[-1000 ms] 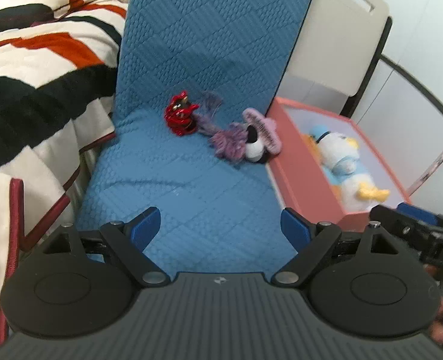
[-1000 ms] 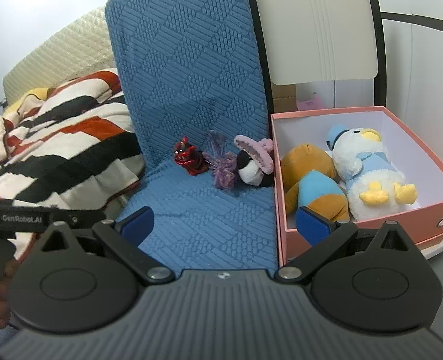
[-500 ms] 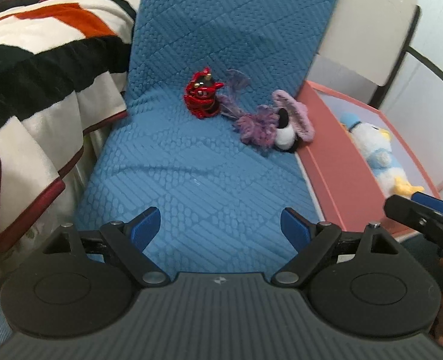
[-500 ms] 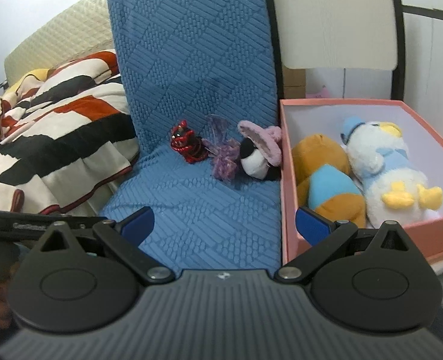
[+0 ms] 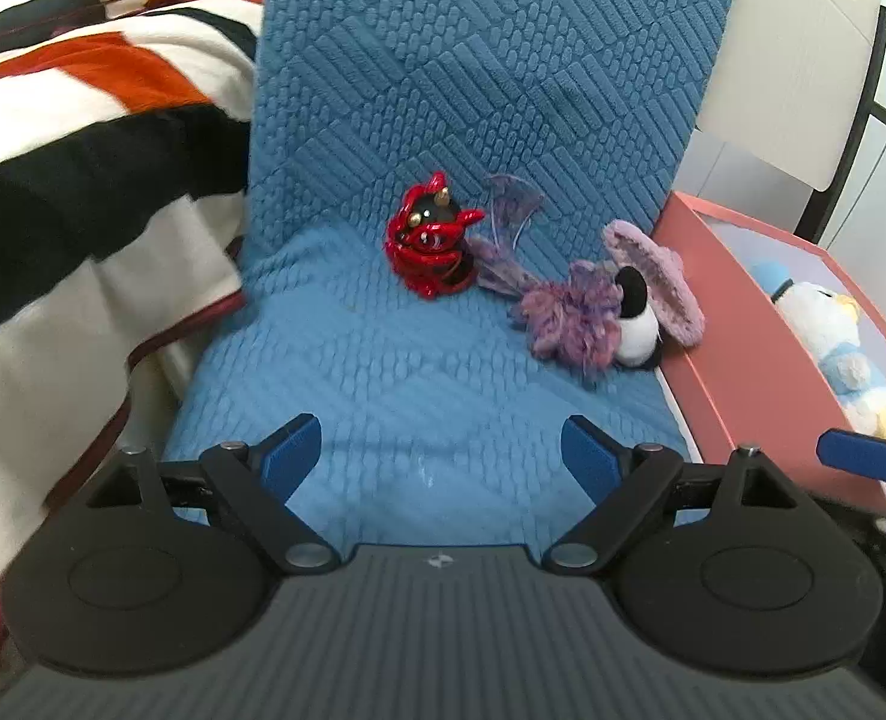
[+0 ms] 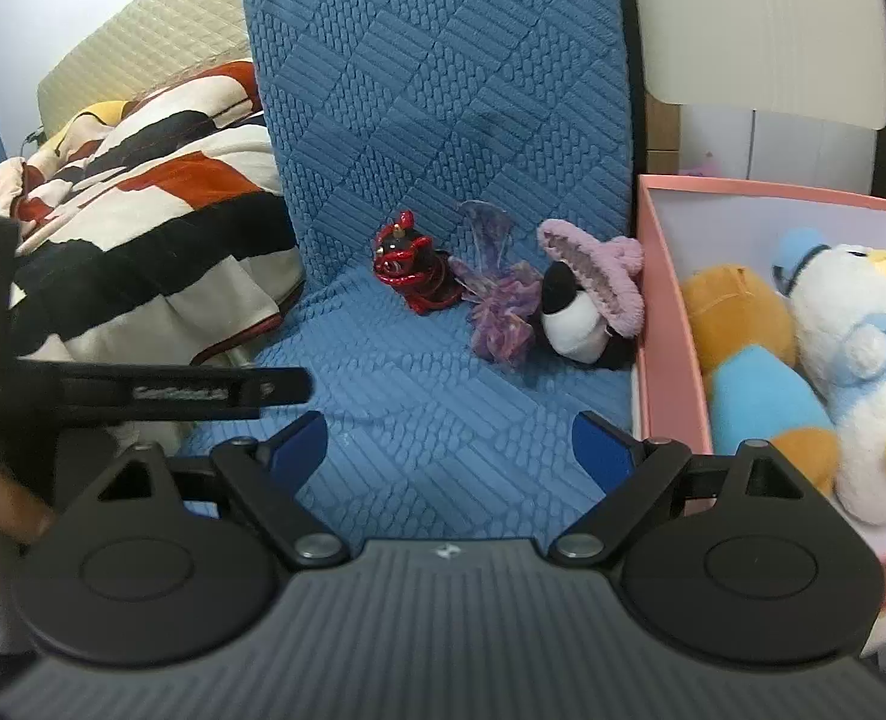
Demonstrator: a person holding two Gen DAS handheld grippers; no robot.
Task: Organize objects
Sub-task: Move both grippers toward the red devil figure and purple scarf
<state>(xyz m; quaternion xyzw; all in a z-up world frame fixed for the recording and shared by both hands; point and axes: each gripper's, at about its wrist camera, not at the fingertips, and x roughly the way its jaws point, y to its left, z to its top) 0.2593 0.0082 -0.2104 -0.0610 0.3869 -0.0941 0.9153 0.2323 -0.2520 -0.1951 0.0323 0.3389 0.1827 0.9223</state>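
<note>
On the blue quilted seat [image 5: 419,384] [image 6: 437,414] stand a glossy red figurine [image 5: 431,246] [image 6: 410,270], a purple fluffy toy [image 5: 569,324] [image 6: 500,312] and a black-and-white plush with a pink hat [image 5: 647,306] [image 6: 587,306], which leans on the pink box [image 5: 737,360] [image 6: 671,324]. Inside the box lie a white duck plush [image 6: 857,354] [image 5: 833,330] and an orange-and-blue plush [image 6: 755,360]. My left gripper [image 5: 440,459] is open over the seat's front, well short of the toys. My right gripper [image 6: 449,456] is also empty; its jaws are closing slightly.
A striped red, black and white blanket [image 5: 83,138] [image 6: 143,180] hangs on the left, touching the seat's edge. The blue cover runs up the chair back [image 5: 491,72]. The left gripper's body [image 6: 143,390] and a hand show at the right wrist view's left edge.
Both grippers have come forward and down toward the seat, so the toys look larger. The right gripper's jaws have narrowed a little. No toy has moved.
</note>
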